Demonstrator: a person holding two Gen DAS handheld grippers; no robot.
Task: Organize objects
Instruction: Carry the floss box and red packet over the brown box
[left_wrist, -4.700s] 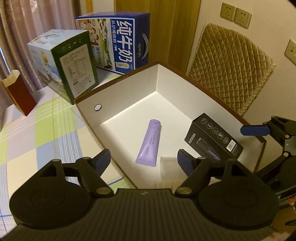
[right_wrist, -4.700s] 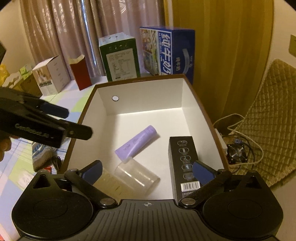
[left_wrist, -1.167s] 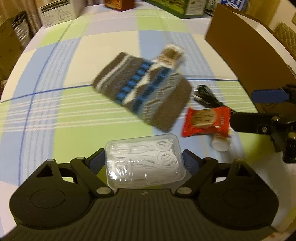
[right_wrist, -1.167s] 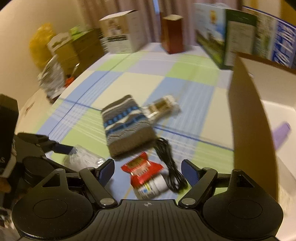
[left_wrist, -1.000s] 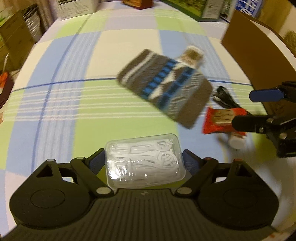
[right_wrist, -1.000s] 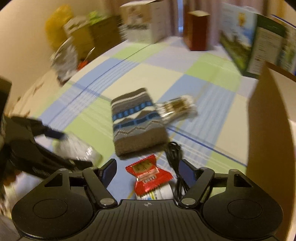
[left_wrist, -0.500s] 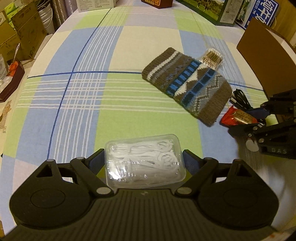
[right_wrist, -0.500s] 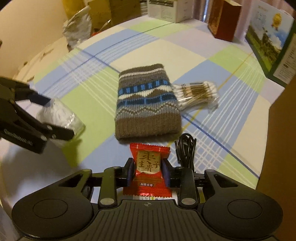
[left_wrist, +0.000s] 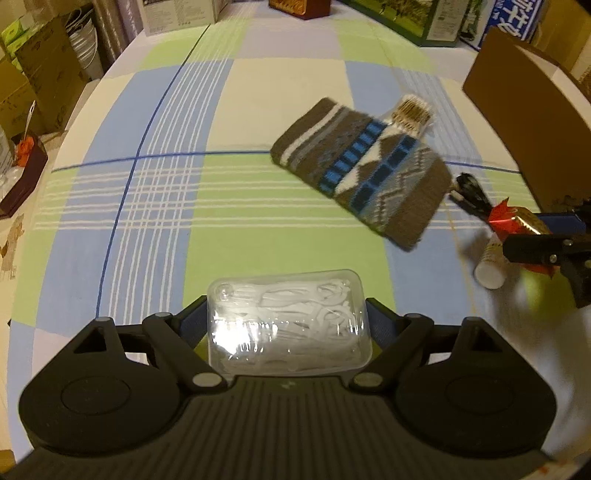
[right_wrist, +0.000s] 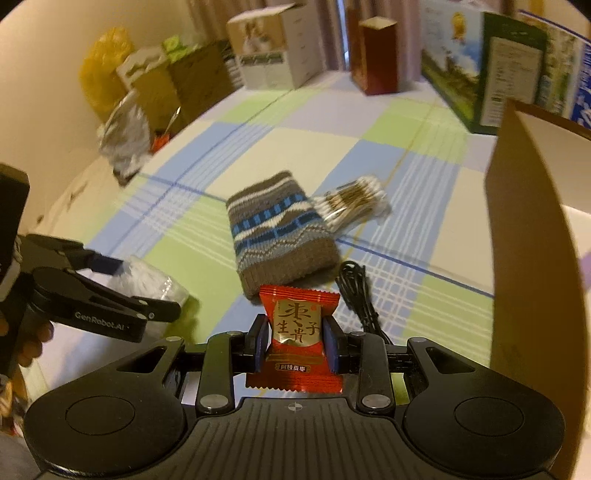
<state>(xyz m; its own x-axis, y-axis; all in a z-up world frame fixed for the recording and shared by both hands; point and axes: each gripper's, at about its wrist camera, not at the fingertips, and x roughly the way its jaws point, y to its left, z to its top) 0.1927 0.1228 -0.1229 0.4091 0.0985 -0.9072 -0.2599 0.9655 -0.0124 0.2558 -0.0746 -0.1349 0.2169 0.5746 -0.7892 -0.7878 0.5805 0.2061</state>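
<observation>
**Both tools loaded, over the counter**

Your left tool (left_wrist: 286, 317) is clamped on the clear plastic box (left_wrist: 286, 319) of white floss picks, held above the checked cloth on the counter (left_wrist: 155, 184). Your right tool (right_wrist: 297, 345) is squeezed on the red snack packet (right_wrist: 299, 332), pads on both sides, packet upright. On the counter: knitted pouch (right_wrist: 280, 232) lying flat, pack of cotton swabs (right_wrist: 351, 203) touching its far corner, black cable (right_wrist: 356, 291) just beside its near end, small white bottle (left_wrist: 489, 262) under your right tool. Brown cardboard box (right_wrist: 532, 258) stands at the right
</observation>
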